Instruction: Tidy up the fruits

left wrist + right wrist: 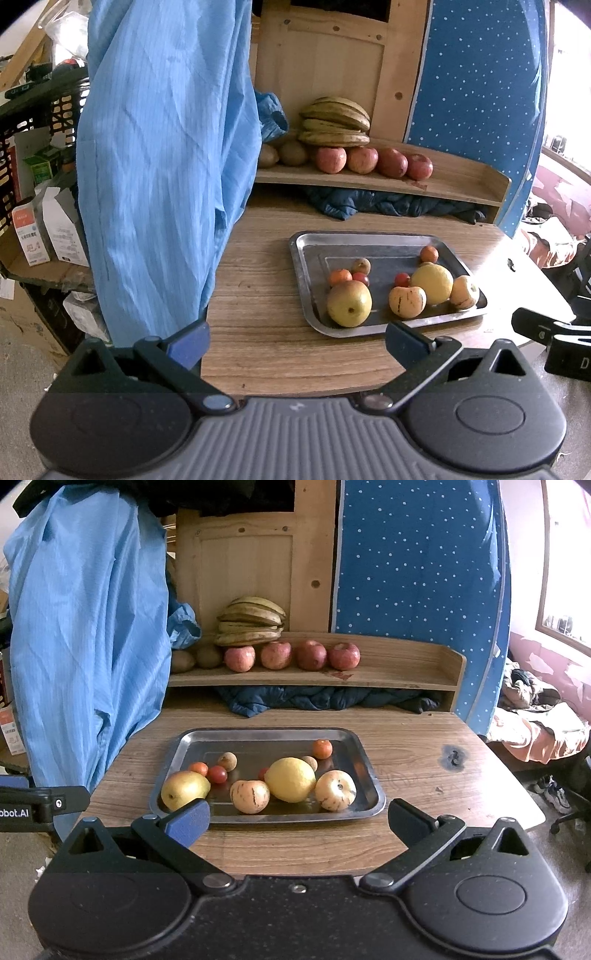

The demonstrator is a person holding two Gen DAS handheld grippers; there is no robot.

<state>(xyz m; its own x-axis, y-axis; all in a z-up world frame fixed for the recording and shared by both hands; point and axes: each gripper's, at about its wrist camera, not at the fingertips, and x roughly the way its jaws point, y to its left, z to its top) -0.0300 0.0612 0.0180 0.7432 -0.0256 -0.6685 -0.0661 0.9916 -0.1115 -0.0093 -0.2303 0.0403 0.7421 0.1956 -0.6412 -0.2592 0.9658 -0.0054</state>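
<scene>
A metal tray [192, 738] [306, 266] sits on the wooden table and holds several fruits: a yellow-green pear [184, 789] [349, 303], a large lemon [290, 779] [433, 283], two striped yellow fruits [250, 796] [335, 790], small oranges and red tomatoes. On the wooden shelf [399, 672] behind lie bananas [251, 622] [334, 122], several red apples [291, 655] [373, 160] and kiwis [195, 658]. My left gripper [297, 341] is open near the tray's front left. My right gripper [299, 819] is open just before the tray's front rim. Both are empty.
A blue garment [162, 155] [88, 638] hangs at the table's left. Dark blue cloth [317, 698] is stuffed under the shelf. A blue dotted panel [417, 590] stands at the right. Boxes and a black crate [33, 122] crowd the far left. The table has a burn mark [453, 756].
</scene>
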